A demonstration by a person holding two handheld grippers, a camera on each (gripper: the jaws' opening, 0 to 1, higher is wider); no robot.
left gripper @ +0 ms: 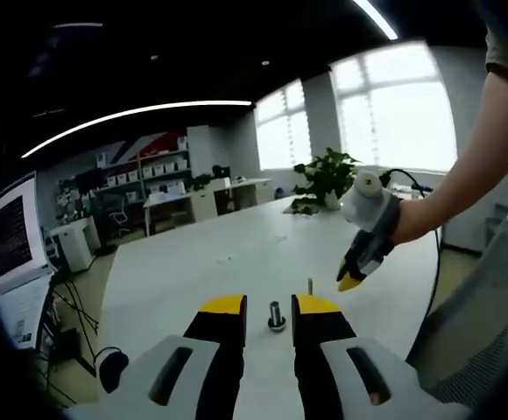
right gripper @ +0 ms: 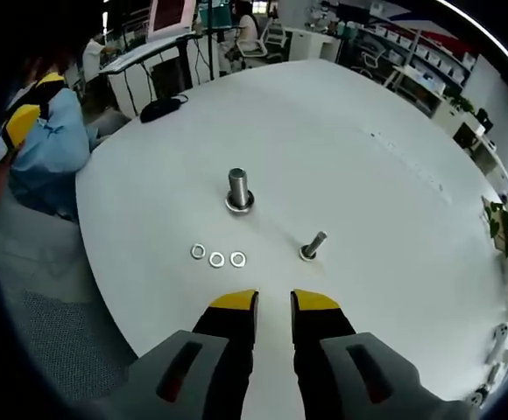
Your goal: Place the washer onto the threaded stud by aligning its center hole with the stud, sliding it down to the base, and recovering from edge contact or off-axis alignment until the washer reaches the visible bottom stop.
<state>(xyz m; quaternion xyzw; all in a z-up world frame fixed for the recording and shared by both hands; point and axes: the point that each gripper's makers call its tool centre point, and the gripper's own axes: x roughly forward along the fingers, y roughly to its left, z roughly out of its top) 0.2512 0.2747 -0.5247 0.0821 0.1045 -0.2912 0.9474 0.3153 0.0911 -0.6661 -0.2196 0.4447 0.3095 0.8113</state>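
Both hand-held grippers (left gripper: 269,308) (right gripper: 274,304) slightly parted, empty; three washers (right gripper: 217,258) near stud (right gripper: 313,245), threads indistinct.

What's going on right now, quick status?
Both grippers open, empty: left gripper, right gripper. Three washers loose on the table, none on the large stud or small stud. Nothing in the way.

In the right gripper view, three washers (right gripper: 216,257) lie in a short row on the table (right gripper: 350,157), just ahead and left of the right gripper (right gripper: 274,302). Beyond them stands a thick stud (right gripper: 238,189); a thinner bolt (right gripper: 313,245) stands to the right of the row. In the left gripper view, the thick stud (left gripper: 276,315) stands between the left gripper's (left gripper: 269,304) jaws, the thin bolt (left gripper: 310,285) just beyond, a potted plant (left gripper: 326,178) at the table's far edge.
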